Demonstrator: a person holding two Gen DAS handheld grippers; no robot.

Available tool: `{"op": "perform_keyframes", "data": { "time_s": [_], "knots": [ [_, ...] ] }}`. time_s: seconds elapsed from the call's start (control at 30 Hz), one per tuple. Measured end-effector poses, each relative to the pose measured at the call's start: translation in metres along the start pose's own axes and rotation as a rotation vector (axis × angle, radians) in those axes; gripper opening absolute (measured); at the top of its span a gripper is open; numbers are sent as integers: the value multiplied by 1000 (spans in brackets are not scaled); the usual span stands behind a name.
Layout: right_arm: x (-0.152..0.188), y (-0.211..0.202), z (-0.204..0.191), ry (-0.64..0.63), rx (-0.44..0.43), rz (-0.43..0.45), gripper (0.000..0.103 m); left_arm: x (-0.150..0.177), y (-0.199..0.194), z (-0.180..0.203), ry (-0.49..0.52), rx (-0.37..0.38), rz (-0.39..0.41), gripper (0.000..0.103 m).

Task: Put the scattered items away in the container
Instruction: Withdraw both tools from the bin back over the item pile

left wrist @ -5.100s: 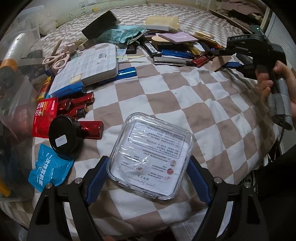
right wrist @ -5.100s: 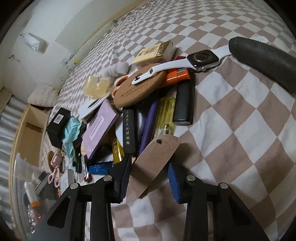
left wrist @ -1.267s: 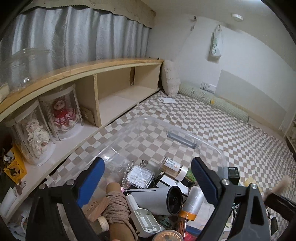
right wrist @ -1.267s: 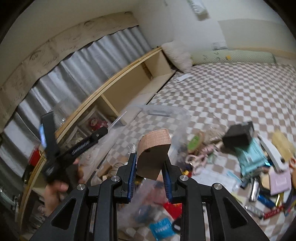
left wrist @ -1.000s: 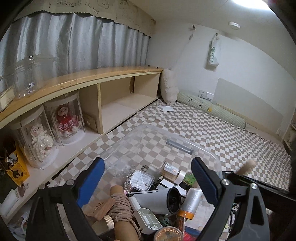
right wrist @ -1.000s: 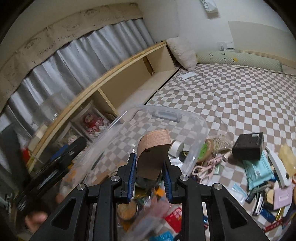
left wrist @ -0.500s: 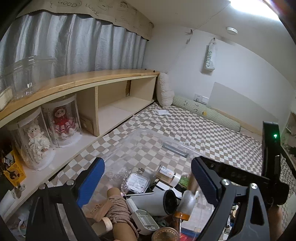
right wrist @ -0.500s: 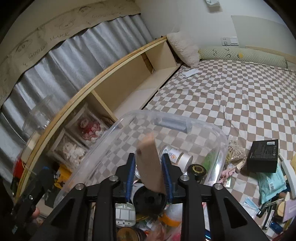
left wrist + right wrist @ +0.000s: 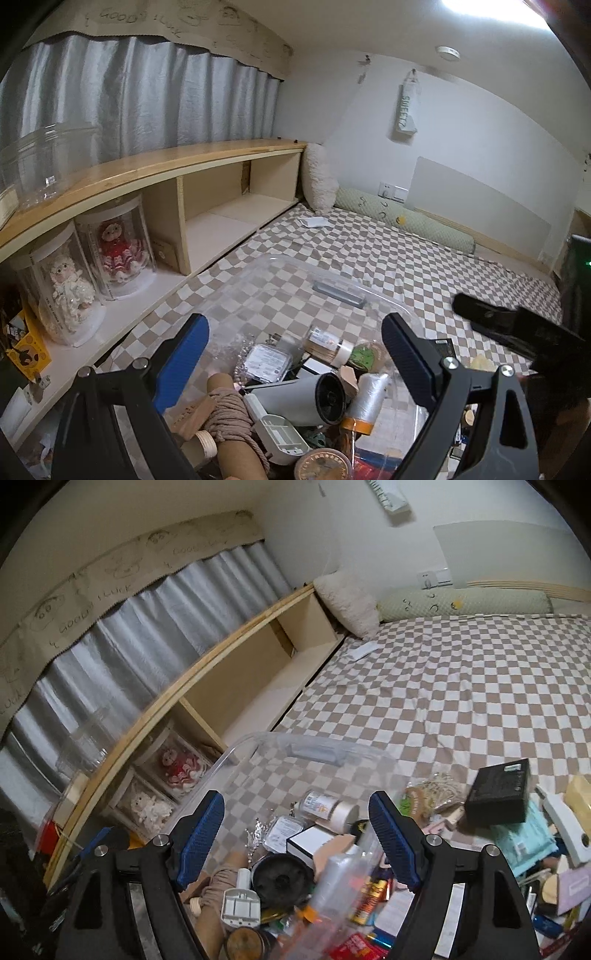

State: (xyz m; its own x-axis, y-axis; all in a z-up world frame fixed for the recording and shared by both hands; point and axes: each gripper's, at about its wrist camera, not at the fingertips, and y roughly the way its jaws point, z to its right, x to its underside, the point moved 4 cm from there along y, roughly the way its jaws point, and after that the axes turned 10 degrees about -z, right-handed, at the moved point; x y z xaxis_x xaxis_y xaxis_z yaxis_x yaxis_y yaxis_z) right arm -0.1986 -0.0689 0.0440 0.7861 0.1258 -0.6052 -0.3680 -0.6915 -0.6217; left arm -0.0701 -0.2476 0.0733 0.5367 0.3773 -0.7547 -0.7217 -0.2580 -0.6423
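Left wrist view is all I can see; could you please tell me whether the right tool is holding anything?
Observer: No, the right tool has nothing between its pads; its jaws are opening above the clear bin.
Operator: Thank you. Is anything left outside the bin on that side?
Observer: Yes, a black box lies on the checkered bedspread, right of the bin, with a teal pouch beside it.

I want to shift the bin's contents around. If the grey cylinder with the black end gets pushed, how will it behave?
The grey cylinder lies on its side atop the pile in the clear bin, so it would probably roll. It looks rigid and smooth, so likely slippery to pinch. It rests on loose items, so a nudge may shift neighbours such as the plastic-wrap roll.
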Motion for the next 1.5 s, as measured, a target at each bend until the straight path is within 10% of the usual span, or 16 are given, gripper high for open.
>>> {"op": "perform_keyframes", "data": {
  "time_s": [0.1,0.97,1.5],
  "knots": [
    [6,-21,7,-14,13,40,103,3,1,7,15,3,-8,95],
    [88,-174,118,73,153,220,103,35,-29,117,285,143,114,95],
    [144,-178,204,202,365,166,103,88,5,202,347,312,-124,99]
  ]
}}
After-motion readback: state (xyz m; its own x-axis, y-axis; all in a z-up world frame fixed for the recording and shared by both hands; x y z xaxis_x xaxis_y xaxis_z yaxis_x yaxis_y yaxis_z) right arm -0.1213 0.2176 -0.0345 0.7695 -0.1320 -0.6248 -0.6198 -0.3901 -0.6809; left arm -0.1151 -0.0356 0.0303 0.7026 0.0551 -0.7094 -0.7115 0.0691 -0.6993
